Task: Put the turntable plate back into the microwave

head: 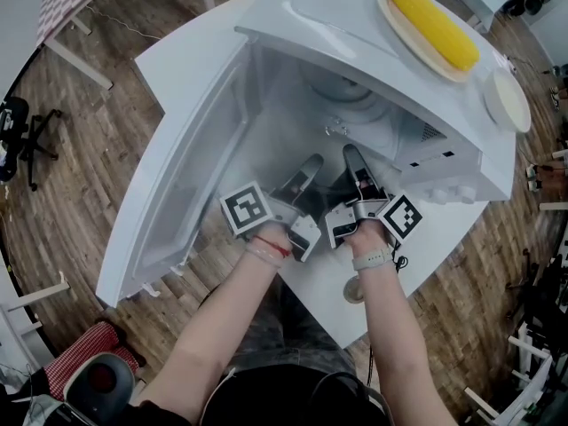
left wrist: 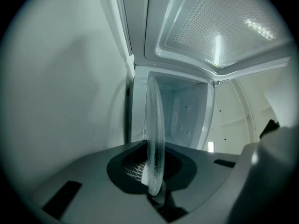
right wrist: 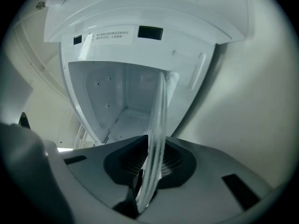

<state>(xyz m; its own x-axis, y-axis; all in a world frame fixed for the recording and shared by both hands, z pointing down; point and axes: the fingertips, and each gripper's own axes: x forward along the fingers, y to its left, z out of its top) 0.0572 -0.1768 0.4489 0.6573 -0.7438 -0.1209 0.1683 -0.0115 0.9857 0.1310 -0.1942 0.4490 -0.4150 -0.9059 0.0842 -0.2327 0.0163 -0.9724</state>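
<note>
Clear glass, seen edge-on, is the turntable plate [left wrist: 154, 134]; it is held by its rim from two sides at the mouth of the white microwave [head: 328, 16]. In the left gripper view the left gripper [head: 311, 169] has both jaws pressed on the near rim of the plate, and the glass rises straight between them in front of the open cavity. The right gripper view shows the same for the right gripper [head: 353, 162]: its jaws are closed on the rim, and the plate leans a little toward the right. In the head view the two grippers are side by side, close together, with their tips just inside the opening. I cannot tell if the plate touches the cavity floor. The door [head: 177, 176] is swung wide to the left. On top of the microwave lies a yellow corn cob [head: 432, 25] on a tan plate [head: 391, 18]. The microwave stands on a white bench [head: 435, 247] above a wooden floor [head: 71, 149].
</note>
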